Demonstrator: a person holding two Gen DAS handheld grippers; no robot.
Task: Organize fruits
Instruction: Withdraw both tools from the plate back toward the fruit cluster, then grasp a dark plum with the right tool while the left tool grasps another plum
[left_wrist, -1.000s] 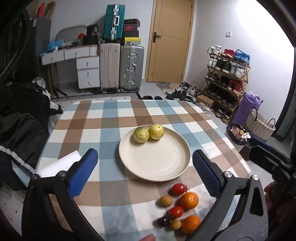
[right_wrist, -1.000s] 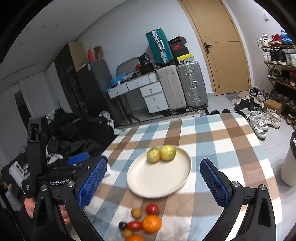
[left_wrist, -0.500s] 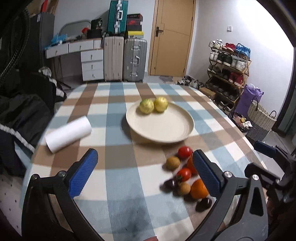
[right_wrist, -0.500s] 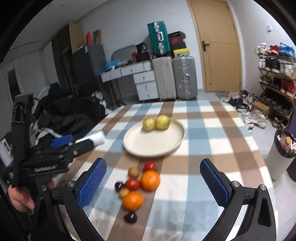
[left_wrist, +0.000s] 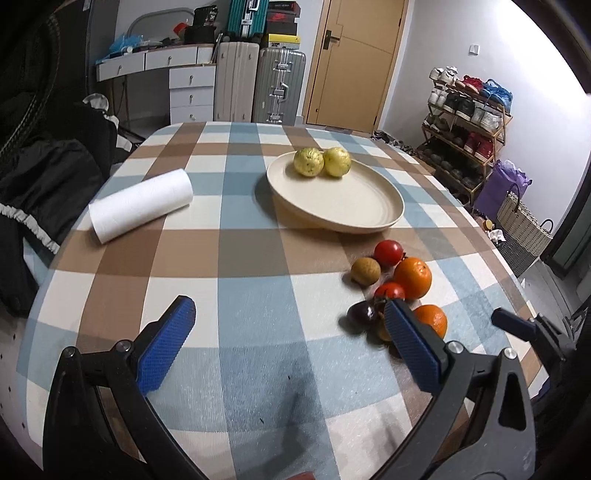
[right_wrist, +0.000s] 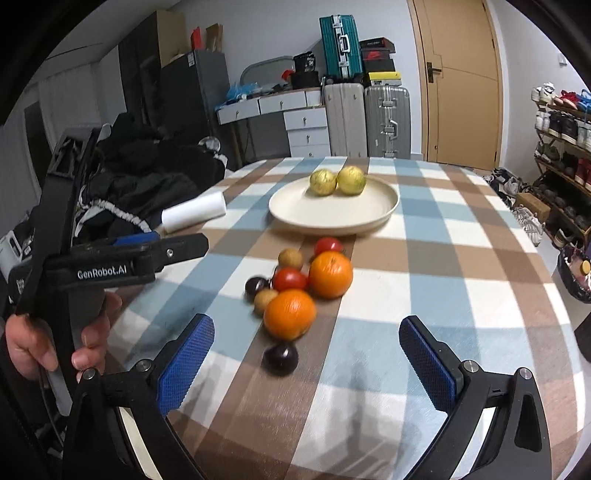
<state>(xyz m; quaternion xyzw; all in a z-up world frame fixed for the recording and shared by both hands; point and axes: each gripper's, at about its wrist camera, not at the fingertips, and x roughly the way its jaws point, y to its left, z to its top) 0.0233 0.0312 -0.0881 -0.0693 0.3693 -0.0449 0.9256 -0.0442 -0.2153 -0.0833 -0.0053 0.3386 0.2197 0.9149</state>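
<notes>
A bedroom-like room with suitcases (right_wrist: 387, 122), a wooden door (right_wrist: 461, 81) and a shoe rack (left_wrist: 467, 122) is seen behind a counter (left_wrist: 255, 295) covered with a blue, brown and white checked cloth. A cream plate (right_wrist: 334, 206) is set toward the far middle of the counter, and two yellow-green fruits (right_wrist: 337, 181) are lying side by side, touching, at its far rim. A white paper roll (left_wrist: 142, 205) is laid on its side well to the left of the plate. Just in front of the plate, a loose cluster of fruit is gathered: two oranges (right_wrist: 330, 274), two red tomatoes (right_wrist: 290, 278), two small brown fruits (right_wrist: 290, 257) and two dark plums (right_wrist: 280, 357), most of them touching one another.

The left gripper (left_wrist: 286, 350) is held low over the near edge of the counter, its blue-padded fingers (left_wrist: 168, 345) spread wide with nothing between them; the cluster is partly hidden behind its right-hand finger. The right gripper (right_wrist: 306, 365) is likewise held with fingers (right_wrist: 186, 363) spread wide and empty, just short of the nearest plum and orange. In the right wrist view the left gripper is seen from the side, grasped by a hand (right_wrist: 55, 345).
</notes>
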